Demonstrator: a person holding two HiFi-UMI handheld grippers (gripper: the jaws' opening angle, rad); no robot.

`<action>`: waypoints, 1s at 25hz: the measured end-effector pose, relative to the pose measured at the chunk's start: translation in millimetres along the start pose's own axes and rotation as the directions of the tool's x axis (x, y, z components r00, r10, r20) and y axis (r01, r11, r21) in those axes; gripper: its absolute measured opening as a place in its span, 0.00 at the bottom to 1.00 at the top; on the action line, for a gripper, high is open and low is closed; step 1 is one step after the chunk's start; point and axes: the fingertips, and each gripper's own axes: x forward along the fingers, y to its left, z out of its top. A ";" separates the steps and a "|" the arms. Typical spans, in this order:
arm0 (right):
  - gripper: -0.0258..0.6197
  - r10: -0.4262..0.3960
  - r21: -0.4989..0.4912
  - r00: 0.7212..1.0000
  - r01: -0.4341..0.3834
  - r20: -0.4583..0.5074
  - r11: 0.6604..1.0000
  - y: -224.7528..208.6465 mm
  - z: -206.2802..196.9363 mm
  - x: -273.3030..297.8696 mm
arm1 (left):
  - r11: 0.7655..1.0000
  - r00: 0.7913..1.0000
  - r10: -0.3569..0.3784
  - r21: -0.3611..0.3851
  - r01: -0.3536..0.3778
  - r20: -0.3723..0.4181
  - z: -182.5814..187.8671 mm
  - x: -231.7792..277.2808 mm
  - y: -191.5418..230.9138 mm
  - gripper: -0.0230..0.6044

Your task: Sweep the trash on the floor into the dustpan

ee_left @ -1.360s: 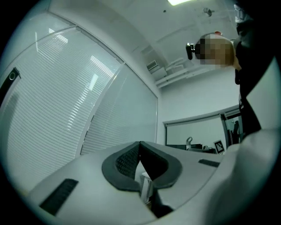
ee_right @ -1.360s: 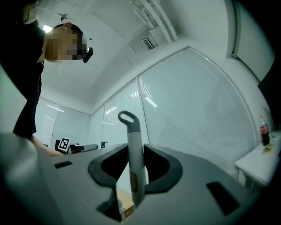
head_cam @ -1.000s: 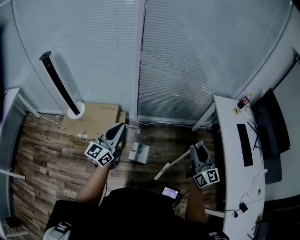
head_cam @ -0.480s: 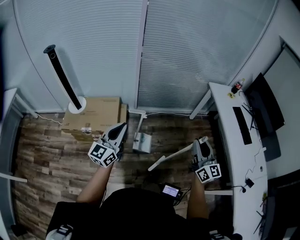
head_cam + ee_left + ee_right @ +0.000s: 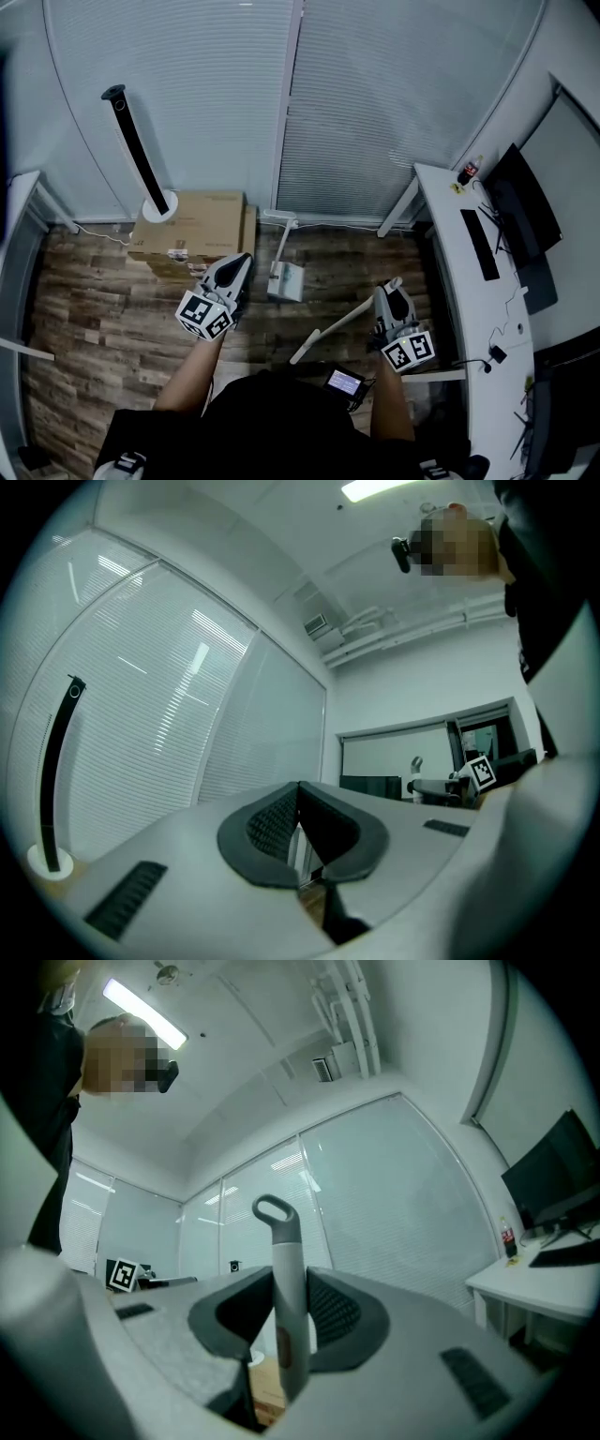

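Between the fingers (image 5: 333, 1312) of the right gripper (image 5: 289, 1283), clamped on it, stands the broom handle (image 5: 284, 1237). The left gripper (image 5: 298, 797) has its fingers (image 5: 272, 822) pressed together, empty. The dustpan (image 5: 286, 280) stands at the far edge of the floor (image 5: 103, 309), beside a cardboard box (image 5: 192, 225). Sweeping seems not started.

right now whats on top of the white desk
On the desk: a dark keyboard, a black monitor, a small bottle and a cable plug. Whatever lies behind the monitor is covered.
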 end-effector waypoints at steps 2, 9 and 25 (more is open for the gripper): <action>0.21 0.029 0.000 1.000 -0.029 -0.005 1.000 11.7 -0.3 -8.5 | 1.000 1.000 0.005 -0.005 -0.005 -0.006 -3.2 -7.1 -9.4 0.03; 0.21 0.070 -0.014 0.997 -0.071 -0.041 0.997 32.9 -8.3 -45.5 | 0.999 0.999 0.047 0.020 -0.046 -0.027 -13.4 -26.8 -51.2 0.03; 0.21 -0.027 -0.049 0.997 0.024 -0.074 0.999 15.4 -19.5 -126.6 | 0.984 0.982 0.174 0.045 -0.172 -0.066 -36.6 -66.6 -115.2 0.03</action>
